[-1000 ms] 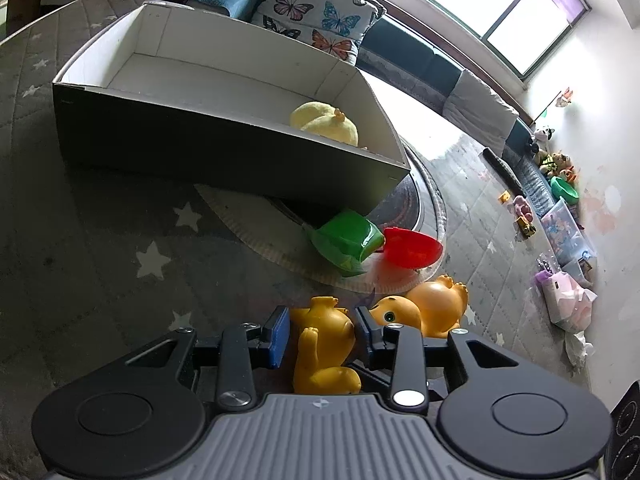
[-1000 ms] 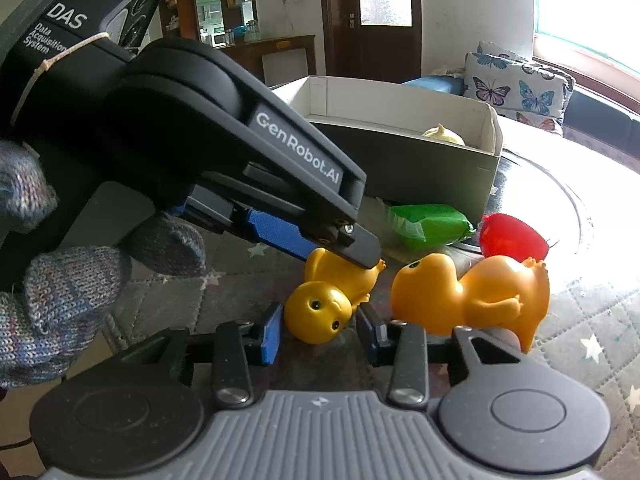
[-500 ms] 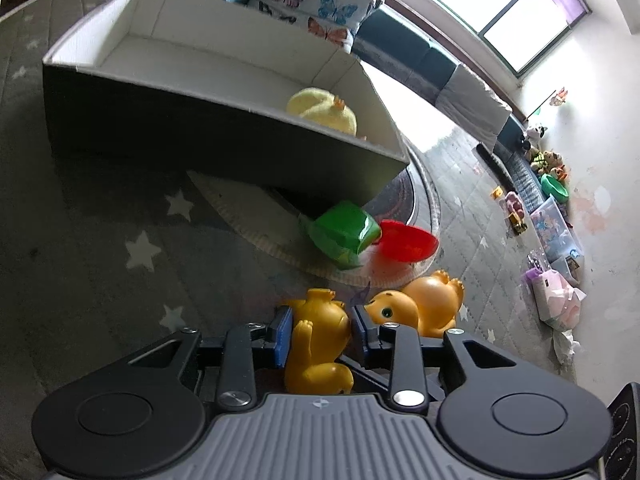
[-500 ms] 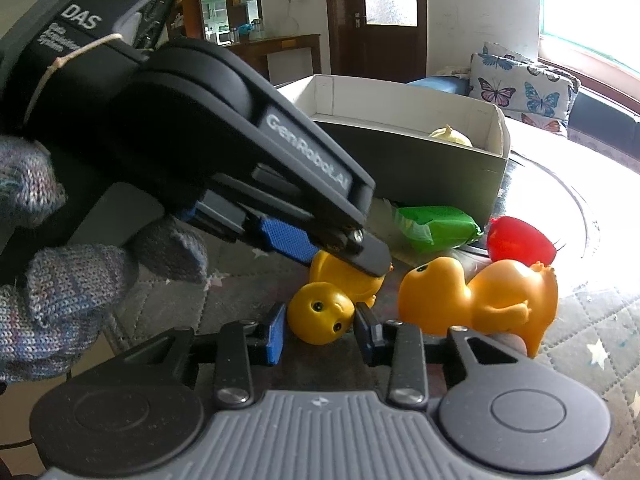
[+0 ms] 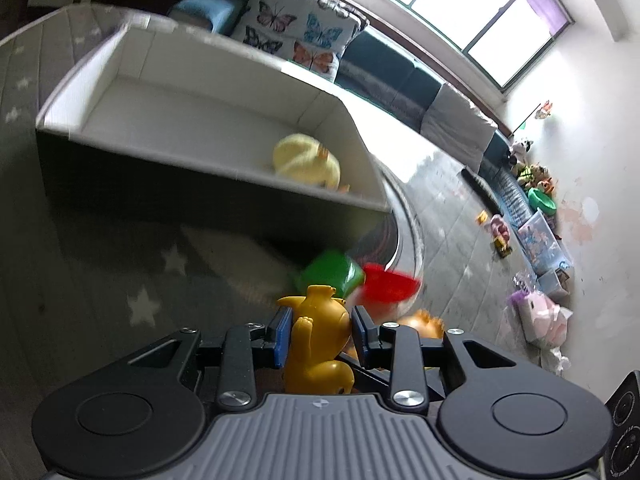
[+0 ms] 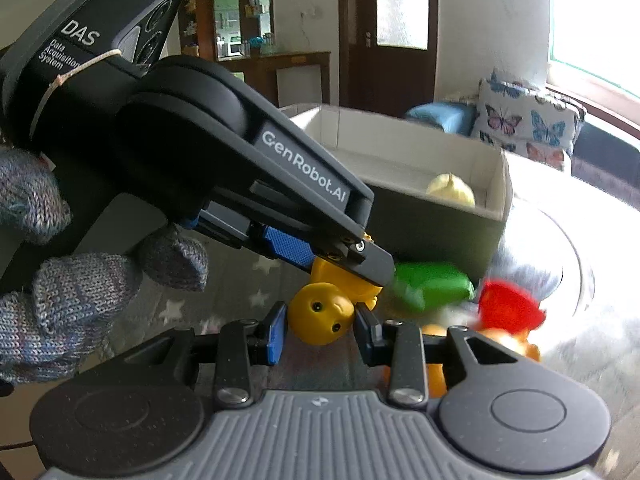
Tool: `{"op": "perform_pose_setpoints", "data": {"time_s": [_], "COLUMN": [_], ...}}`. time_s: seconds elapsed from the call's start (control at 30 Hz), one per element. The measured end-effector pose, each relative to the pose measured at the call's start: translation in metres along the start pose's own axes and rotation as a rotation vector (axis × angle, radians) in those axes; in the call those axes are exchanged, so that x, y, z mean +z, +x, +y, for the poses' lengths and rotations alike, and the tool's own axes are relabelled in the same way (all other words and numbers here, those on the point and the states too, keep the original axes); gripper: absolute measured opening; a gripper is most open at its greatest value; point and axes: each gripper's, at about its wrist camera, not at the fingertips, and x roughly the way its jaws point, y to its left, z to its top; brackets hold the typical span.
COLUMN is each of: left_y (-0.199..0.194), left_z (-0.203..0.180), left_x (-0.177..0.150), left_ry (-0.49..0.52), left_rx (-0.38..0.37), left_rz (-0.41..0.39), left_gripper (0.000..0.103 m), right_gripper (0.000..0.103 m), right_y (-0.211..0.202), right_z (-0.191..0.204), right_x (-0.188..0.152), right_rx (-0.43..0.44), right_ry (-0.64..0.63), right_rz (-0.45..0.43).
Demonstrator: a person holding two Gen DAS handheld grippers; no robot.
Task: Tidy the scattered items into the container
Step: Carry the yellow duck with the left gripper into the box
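My left gripper (image 5: 320, 334) is shut on the body of a yellow toy duck (image 5: 318, 340) and holds it above the mat. My right gripper (image 6: 320, 332) is closed on the same duck's head (image 6: 322, 314), with the left gripper's body (image 6: 224, 160) just above it. The open white cardboard box (image 5: 208, 168) stands ahead with a pale yellow plush chick (image 5: 306, 162) inside; both also show in the right wrist view, the box (image 6: 496, 184) and the chick (image 6: 450, 194). An orange duck (image 5: 420, 320) lies below to the right.
A green cup (image 5: 332, 274) and a red cup (image 5: 390, 286) lie on the star-patterned mat by the box corner. A sofa with butterfly cushions (image 5: 296, 32) is behind the box. Toys and bins (image 5: 540, 240) line the far right wall.
Both grippers have lifted with the yellow duck; the cups and orange duck now sit lower and blurred. The box looks closer and seen from higher.
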Motion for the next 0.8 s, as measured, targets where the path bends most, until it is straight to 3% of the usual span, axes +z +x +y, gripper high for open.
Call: {"op": "perform_pose_setpoints", "data": {"time_s": [0.43,0.63,0.8], "left_y": [0.009,0.038,0.064], "left_z": [-0.003,0.014,0.027], "left_x": [0.095,0.131,0.140], "left_ry": [0.018,-0.031,-0.064], "left_rx": [0.030,0.042,0.068], "left_rz": [-0.112,-0.087,-0.051], "left_gripper": [0.035,0.035,0.035], "right_gripper": [0.035,0.035,0.035], "right_y": [0.036,0.073,0.102], "right_z": [-0.043,-0.067,-0.085], "right_x": [0.080,0.104,0.113], "right_rx": [-0.009,0.013,0.028], "right_ry": [-0.064,-0.027,-0.004], "right_rz": [-0.092,-0.051,-0.001]}}
